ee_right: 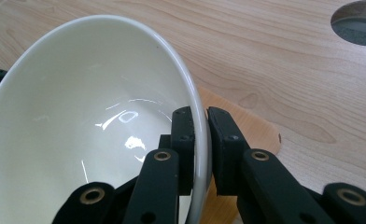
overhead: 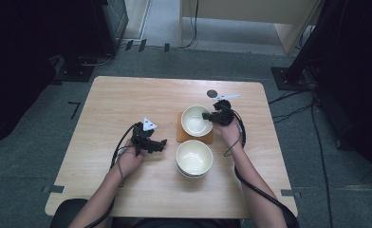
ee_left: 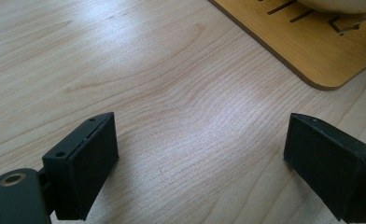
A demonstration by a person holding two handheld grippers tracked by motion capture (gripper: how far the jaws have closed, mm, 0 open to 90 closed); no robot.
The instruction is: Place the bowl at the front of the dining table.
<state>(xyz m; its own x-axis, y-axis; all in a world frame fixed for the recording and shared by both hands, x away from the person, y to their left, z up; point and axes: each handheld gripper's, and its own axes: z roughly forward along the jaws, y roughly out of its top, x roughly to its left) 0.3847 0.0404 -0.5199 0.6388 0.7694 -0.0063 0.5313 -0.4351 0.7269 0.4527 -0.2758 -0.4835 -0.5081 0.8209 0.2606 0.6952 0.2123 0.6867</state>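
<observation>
- the right gripper [overhead: 209, 115] is pinching the rim of the white bowl [overhead: 195, 120], which is sitting on the wooden mat [overhead: 180, 135].
- the left gripper [overhead: 161, 142] is hovering wide open above the table [overhead: 127, 99], gripping nothing.

The white bowl [overhead: 196, 120] is glossy and round, empty inside, with a thin smooth rim and soft light glints on its inner wall. It sits over a small wooden board [overhead: 180, 135] past the middle of the table [overhead: 108, 104], tilted in the right gripper view, so its opening faces sideways. The right gripper [ee_right: 200, 140] pinches its rim, one jaw inside the wall and one outside. A second white bowl [overhead: 194, 158] stands upright just nearer the person, also empty.
</observation>
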